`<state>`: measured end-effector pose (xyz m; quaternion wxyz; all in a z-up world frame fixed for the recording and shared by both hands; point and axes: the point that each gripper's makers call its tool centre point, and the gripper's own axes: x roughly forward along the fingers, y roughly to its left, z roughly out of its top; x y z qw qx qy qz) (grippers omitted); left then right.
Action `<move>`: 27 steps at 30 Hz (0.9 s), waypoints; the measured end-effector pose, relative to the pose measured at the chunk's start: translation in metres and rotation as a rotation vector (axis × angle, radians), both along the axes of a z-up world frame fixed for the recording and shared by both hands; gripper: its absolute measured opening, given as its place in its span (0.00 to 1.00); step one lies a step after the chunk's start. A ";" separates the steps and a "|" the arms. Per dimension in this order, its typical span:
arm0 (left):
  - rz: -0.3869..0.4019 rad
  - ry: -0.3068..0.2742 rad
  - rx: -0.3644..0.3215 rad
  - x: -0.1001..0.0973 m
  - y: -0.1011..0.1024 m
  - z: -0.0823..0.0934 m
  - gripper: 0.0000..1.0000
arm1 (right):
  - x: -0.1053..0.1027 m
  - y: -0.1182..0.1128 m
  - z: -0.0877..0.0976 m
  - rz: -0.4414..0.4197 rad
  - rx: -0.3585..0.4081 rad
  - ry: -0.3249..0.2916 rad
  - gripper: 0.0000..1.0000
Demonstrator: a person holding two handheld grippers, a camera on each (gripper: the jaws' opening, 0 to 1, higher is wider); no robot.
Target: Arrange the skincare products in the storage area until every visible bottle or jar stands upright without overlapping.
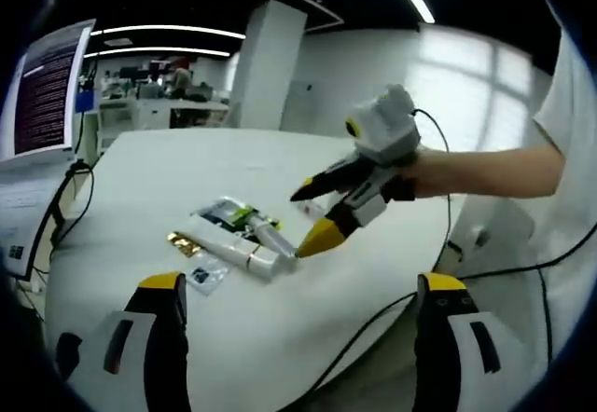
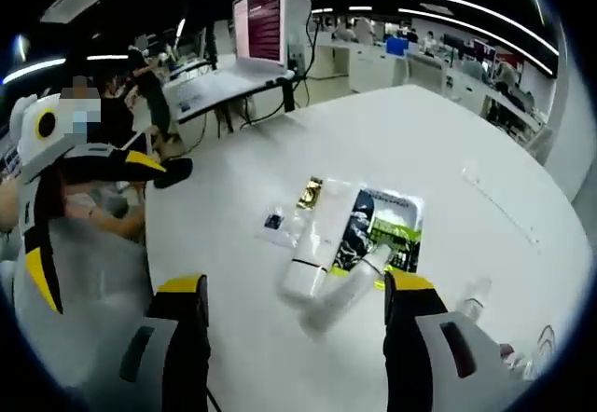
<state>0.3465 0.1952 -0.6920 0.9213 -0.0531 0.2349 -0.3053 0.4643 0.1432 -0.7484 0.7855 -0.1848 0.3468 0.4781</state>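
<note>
A large round white table [image 2: 438, 142] spreads across both views, with a cluster of skincare items lying flat near its middle. Beyond its far edge in the right gripper view stands a monitor [image 2: 264, 9] showing text. In the cluster, a white tube [image 2: 317, 240] lies on its side beside a green and black sachet [image 2: 387, 228], with a small white bottle [image 2: 347, 293] also lying down and overlapping the sachet's near edge. A small clear packet [image 2: 275, 223] rests just beside the tube. In the left gripper view, the right gripper [image 1: 312, 214], held by a hand [image 1: 424, 171], reaches toward the cluster with its jaws spread and its lower yellow tip just beside the bottle, gripping nothing. The left gripper [image 1: 303, 286] hovers near the items, jaws wide apart and empty.
</note>
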 end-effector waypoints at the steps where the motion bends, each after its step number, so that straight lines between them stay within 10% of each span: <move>1: -0.002 0.003 0.002 0.000 -0.001 0.000 0.94 | 0.003 0.003 -0.003 -0.002 -0.011 0.016 0.75; 27: -0.068 0.067 0.019 -0.006 -0.011 -0.017 0.91 | 0.050 0.049 -0.060 -0.014 -0.162 0.087 0.58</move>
